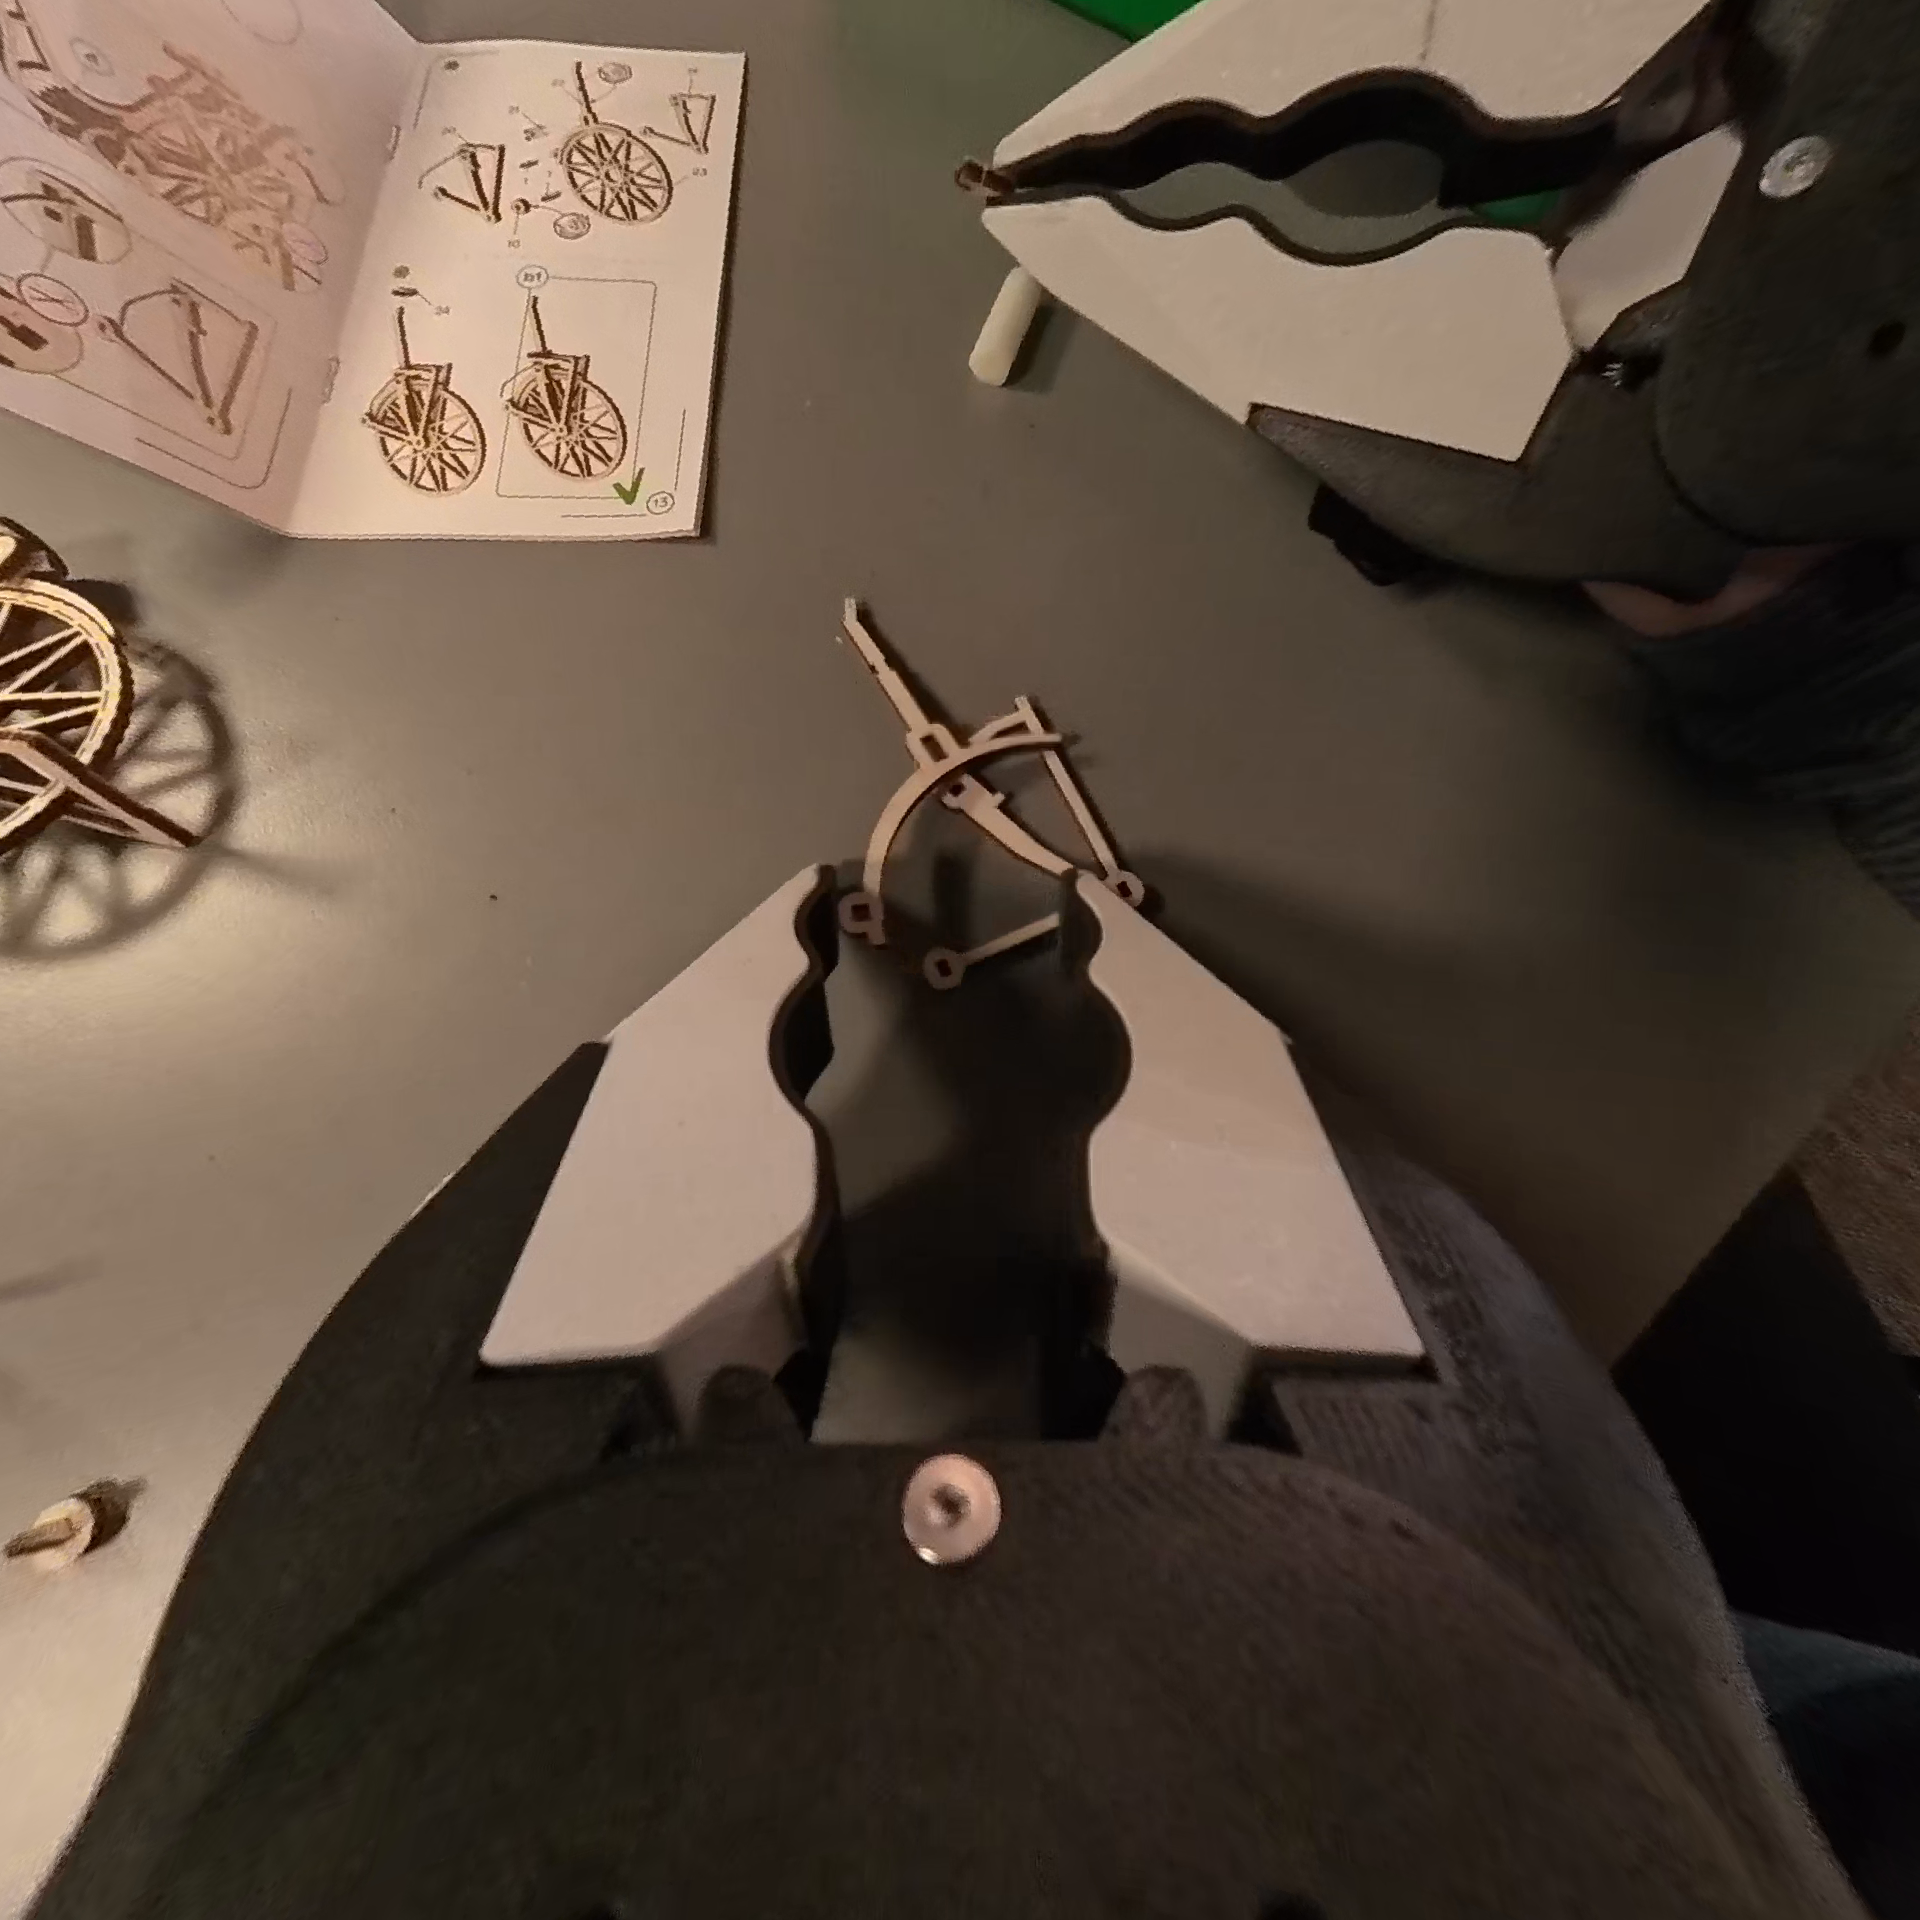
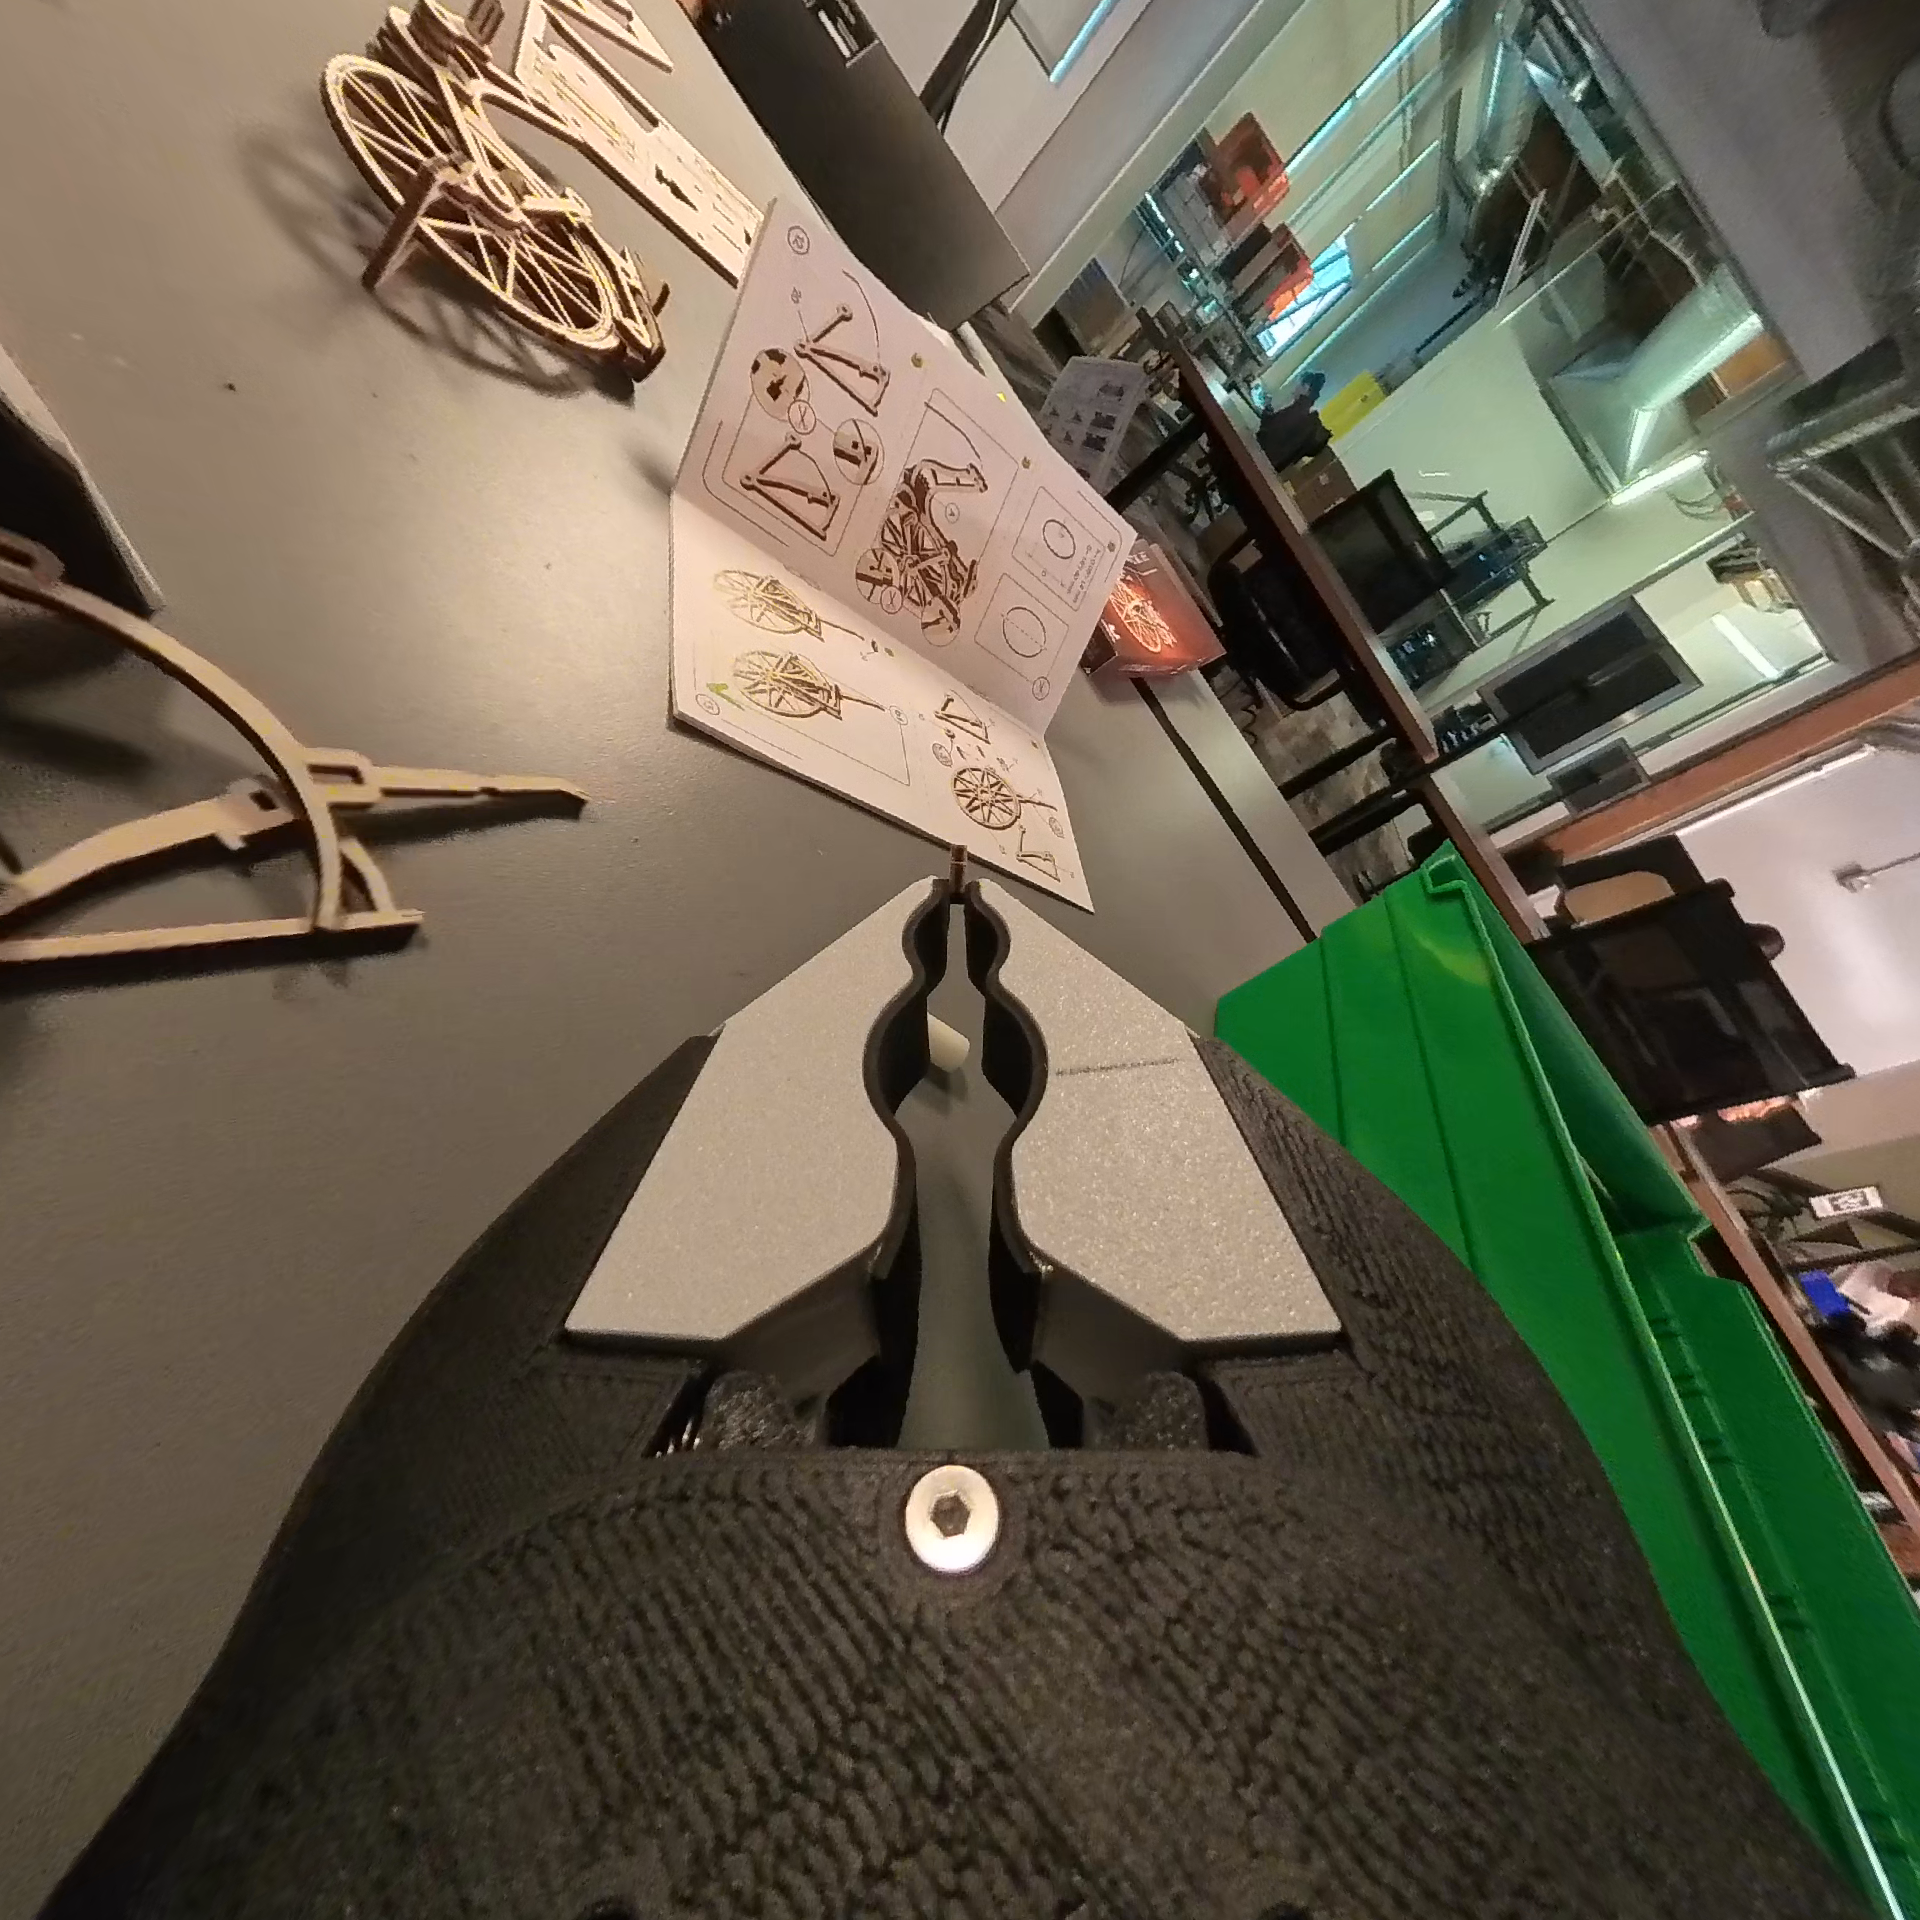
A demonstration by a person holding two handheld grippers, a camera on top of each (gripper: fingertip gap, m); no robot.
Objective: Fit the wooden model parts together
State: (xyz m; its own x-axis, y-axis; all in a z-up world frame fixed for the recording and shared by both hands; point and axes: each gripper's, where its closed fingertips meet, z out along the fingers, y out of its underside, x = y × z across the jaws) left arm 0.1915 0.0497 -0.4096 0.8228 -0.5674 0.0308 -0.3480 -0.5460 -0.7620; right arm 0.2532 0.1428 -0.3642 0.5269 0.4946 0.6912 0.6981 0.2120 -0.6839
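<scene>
A thin wooden frame part (image 1: 966, 790), an arc with crossing struts, is at the middle of the grey table (image 1: 520, 935). My left gripper (image 1: 961, 899) is closed on its near end: a tab touches the left finger and a strut meets the right finger. The frame also shows in the right wrist view (image 2: 260, 831). My right gripper (image 2: 958, 894) is shut on a tiny dark wooden piece (image 2: 958, 857) that sticks out at its tips. In the left wrist view the right gripper (image 1: 997, 187) hovers at the far right, apart from the frame.
An open instruction booklet (image 1: 364, 260) lies at the far left. A built wooden wheel assembly (image 1: 62, 707) stands at the left edge. A white peg (image 1: 1003, 338) lies under the right gripper. A green bin (image 2: 1507, 1143) stands on the right. A small wooden part (image 1: 73, 1538) lies near left. The gap from one gripper's tips to the other's is roughly 12 cm. My left tips are about 15 cm from the white peg (image 1: 1003, 338), my right tips only 4 cm.
</scene>
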